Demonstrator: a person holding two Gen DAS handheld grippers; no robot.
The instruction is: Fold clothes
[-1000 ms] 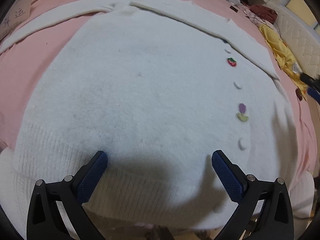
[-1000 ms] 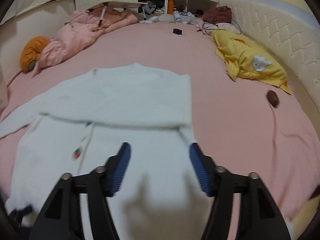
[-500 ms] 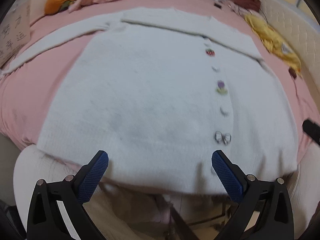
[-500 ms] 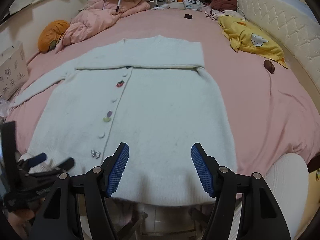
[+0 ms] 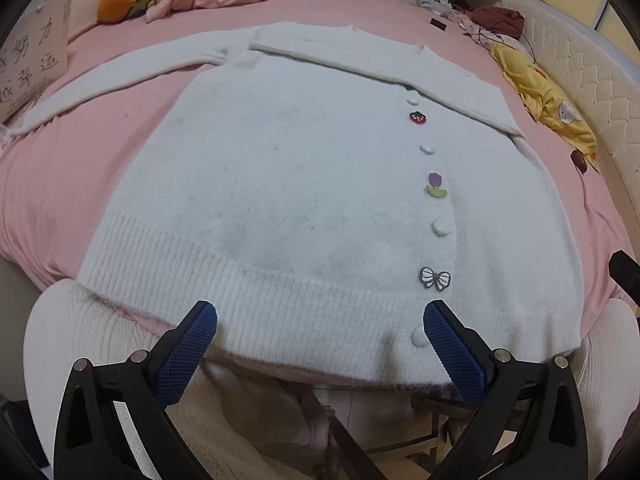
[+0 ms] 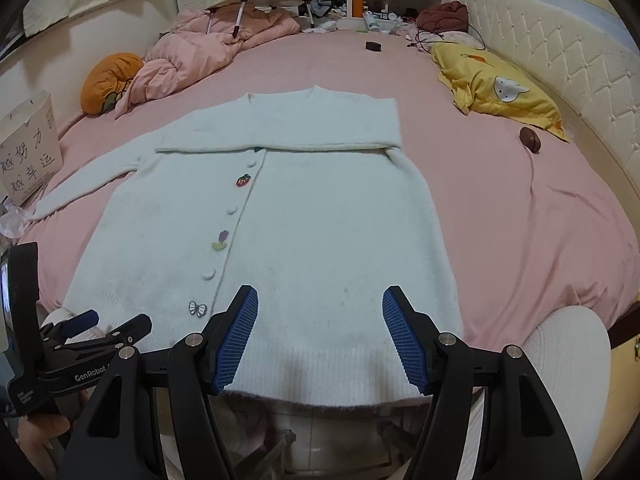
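Note:
A white fuzzy cardigan [image 5: 304, 184] lies flat on the pink bed, buttons up; it also shows in the right wrist view [image 6: 304, 224]. One sleeve [image 6: 280, 136] is folded across the chest; the other sleeve [image 5: 104, 80] stretches out to the left. My left gripper [image 5: 320, 328] is open and empty, just above the ribbed hem near the bed's front edge. My right gripper [image 6: 318, 316] is open and empty over the hem's right half. The left gripper also shows in the right wrist view [image 6: 80, 332], low at the left.
A yellow pillow [image 6: 496, 84] and a small brown object [image 6: 530, 139] lie on the right. A pink duvet [image 6: 200, 52] and an orange cushion [image 6: 108, 80] lie at the back left. A cardboard box [image 6: 30, 148] stands at the left edge. A padded headboard [image 6: 560, 72] runs along the right.
Both grippers have pulled back from over the cardigan toward its hem and the bed's front edge. Both stay open. The cardigan has not moved.

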